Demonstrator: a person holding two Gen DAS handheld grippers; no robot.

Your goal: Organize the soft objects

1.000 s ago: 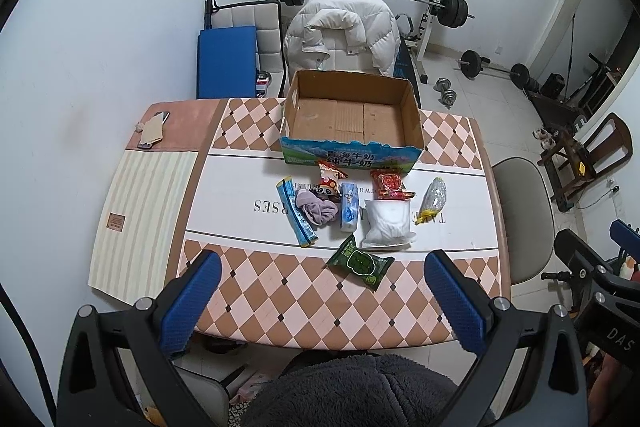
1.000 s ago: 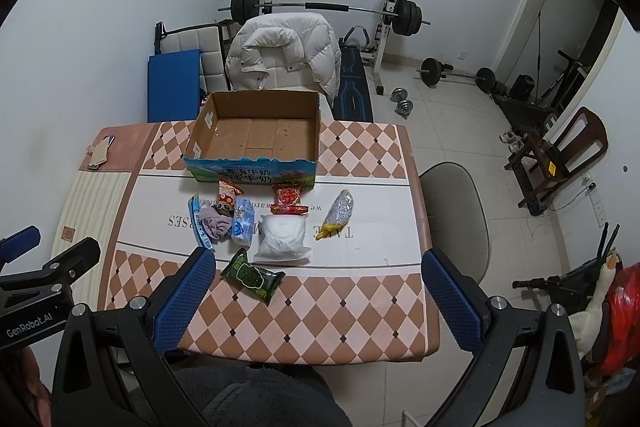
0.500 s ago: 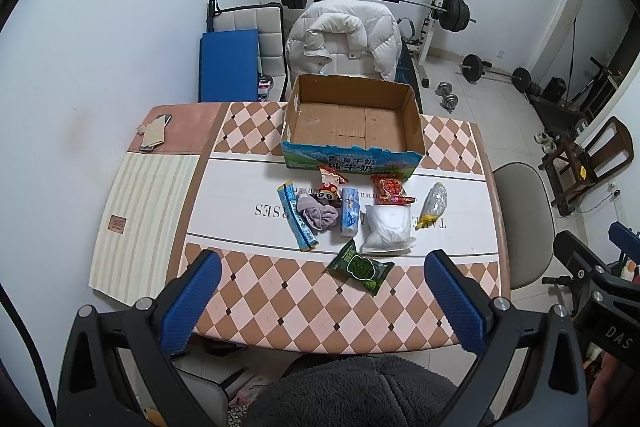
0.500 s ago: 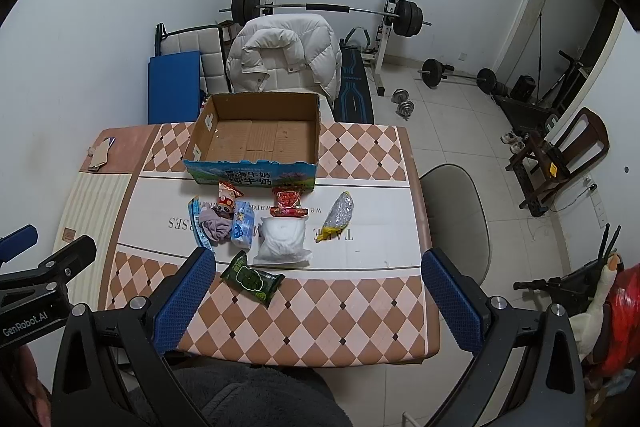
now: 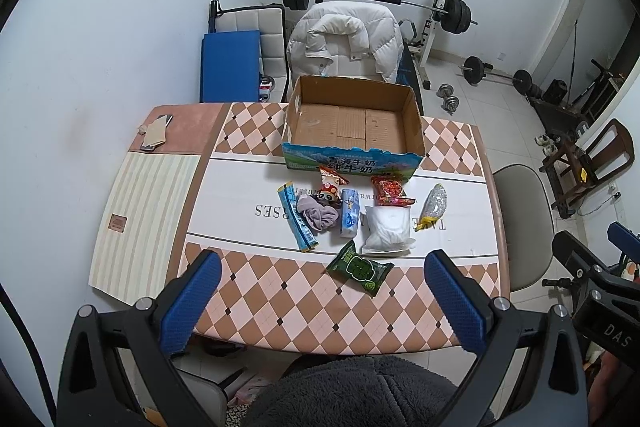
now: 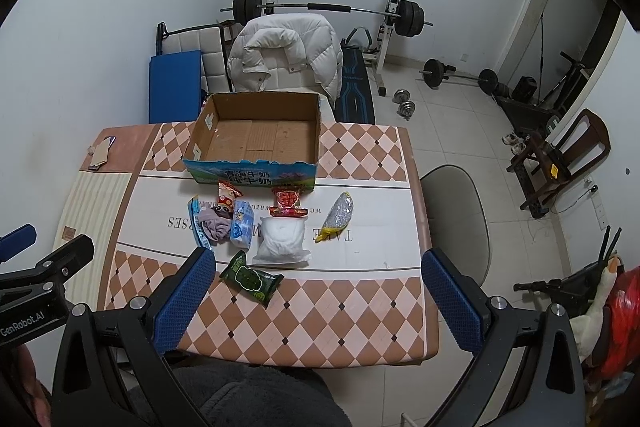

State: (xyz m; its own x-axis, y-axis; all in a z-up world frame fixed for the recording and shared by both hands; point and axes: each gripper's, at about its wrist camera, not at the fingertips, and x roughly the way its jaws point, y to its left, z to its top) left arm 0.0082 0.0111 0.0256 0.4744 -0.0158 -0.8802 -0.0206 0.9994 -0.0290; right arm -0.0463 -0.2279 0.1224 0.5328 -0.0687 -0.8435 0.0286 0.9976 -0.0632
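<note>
An empty cardboard box (image 5: 352,119) stands at the table's far side, also in the right wrist view (image 6: 256,135). In front of it lie soft packets: a green packet (image 5: 359,269) (image 6: 251,279), a white pouch (image 5: 387,229) (image 6: 283,241), a mauve cloth (image 5: 318,215) (image 6: 214,227), a blue tissue pack (image 5: 349,217) (image 6: 241,229), a long blue packet (image 5: 298,221), red snack bags (image 5: 390,190) (image 6: 287,201) and a silver-yellow bag (image 5: 434,205) (image 6: 337,215). My left gripper (image 5: 322,301) and right gripper (image 6: 318,301) are open, empty, high above the near table edge.
A checkered table (image 5: 280,299) carries everything. A phone and card (image 5: 154,135) lie at its far left corner. A chair with a white jacket (image 5: 346,39) stands behind the box, a grey chair (image 5: 524,211) at the right. Gym weights stand at the back.
Both grippers have risen or tilted slightly, so the table sits a little lower in view. Nothing on the table has moved.
</note>
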